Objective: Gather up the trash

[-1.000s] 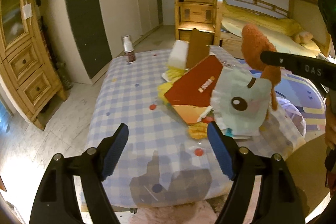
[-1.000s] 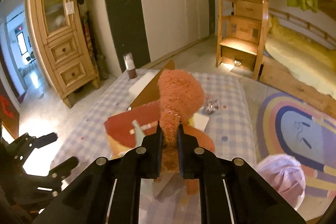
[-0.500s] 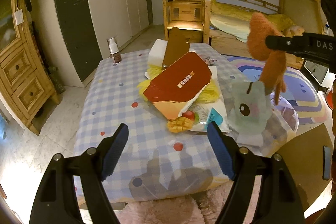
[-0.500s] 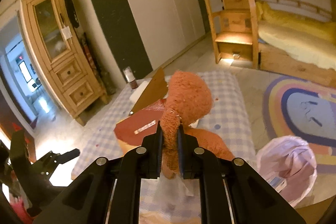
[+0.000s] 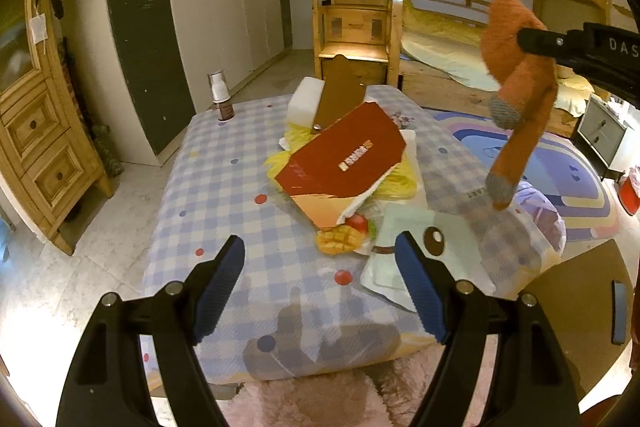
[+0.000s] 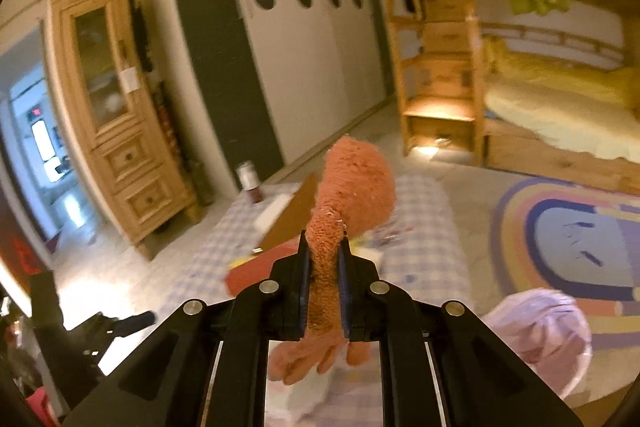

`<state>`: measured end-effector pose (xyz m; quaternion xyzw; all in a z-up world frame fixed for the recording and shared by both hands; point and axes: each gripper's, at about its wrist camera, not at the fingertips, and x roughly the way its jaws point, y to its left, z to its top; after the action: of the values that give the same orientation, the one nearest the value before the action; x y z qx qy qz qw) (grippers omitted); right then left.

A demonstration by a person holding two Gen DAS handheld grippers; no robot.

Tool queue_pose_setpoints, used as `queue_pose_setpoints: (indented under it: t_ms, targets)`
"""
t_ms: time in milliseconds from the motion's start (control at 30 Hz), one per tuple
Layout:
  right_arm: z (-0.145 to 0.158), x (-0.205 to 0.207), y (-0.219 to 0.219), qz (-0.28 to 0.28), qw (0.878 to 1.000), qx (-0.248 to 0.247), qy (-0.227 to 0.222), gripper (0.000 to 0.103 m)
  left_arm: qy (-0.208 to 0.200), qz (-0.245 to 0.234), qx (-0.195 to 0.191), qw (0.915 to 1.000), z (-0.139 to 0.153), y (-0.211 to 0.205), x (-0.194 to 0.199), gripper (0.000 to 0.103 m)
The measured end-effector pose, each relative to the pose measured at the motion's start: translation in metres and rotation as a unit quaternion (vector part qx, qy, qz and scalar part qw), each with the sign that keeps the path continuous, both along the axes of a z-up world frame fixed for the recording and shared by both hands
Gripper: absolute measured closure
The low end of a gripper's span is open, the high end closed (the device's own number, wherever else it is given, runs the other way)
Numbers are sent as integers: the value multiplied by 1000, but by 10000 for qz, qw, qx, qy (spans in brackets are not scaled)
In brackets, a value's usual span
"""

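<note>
Right gripper (image 6: 323, 267) clamped on an orange fuzzy glove (image 6: 352, 187), held up in the air above the right side of the checkered table (image 5: 224, 195); in the left wrist view the glove (image 5: 516, 75) hangs from the jaws, grey-tipped fingers pointing down, not touching the table. Left gripper (image 5: 320, 291) spread wide, nothing between its blue pads (image 5: 222, 279), hovering over the near table edge. Trash pile mid-table: red cardboard envelope (image 5: 344, 159) lying tilted on top of yellow wrappers (image 5: 400, 179), brown cardboard flap (image 5: 340, 99) standing behind it, white foam block (image 5: 306, 103) beside the flap. Pale green packet with a cartoon eye (image 5: 432, 243) lies flat near the right front of the table. Small bottle with white cap (image 5: 222, 103) upright at the far left corner, well apart from the pile. Pink plastic bag (image 6: 540, 331) on the floor beside the table, on the right. Right view motion-blurred.
</note>
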<state>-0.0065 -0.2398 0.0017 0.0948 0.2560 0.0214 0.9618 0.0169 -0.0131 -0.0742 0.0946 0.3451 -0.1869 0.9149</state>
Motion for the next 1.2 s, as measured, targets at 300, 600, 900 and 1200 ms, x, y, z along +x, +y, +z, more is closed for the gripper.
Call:
queue_pose_setpoints:
  t_ms: [300, 600, 900, 1200]
  targets:
    - [-23, -23, -25, -368, 9990, 36, 269, 91, 436, -646, 52, 9969, -28, -31, 0, 43]
    - [-31, -44, -33, -451, 9984, 31, 352, 91, 1285, -844, -250, 9878, -70, -39, 27, 70]
    - [-32, -56, -41, -520, 9980, 144, 332, 91, 1085, -1030, -573, 9871, -55, -31, 5, 103]
    - [-22, -74, -67, -832, 9964, 50, 153, 91, -342, -1269, -430, 9904, 30, -46, -32, 103]
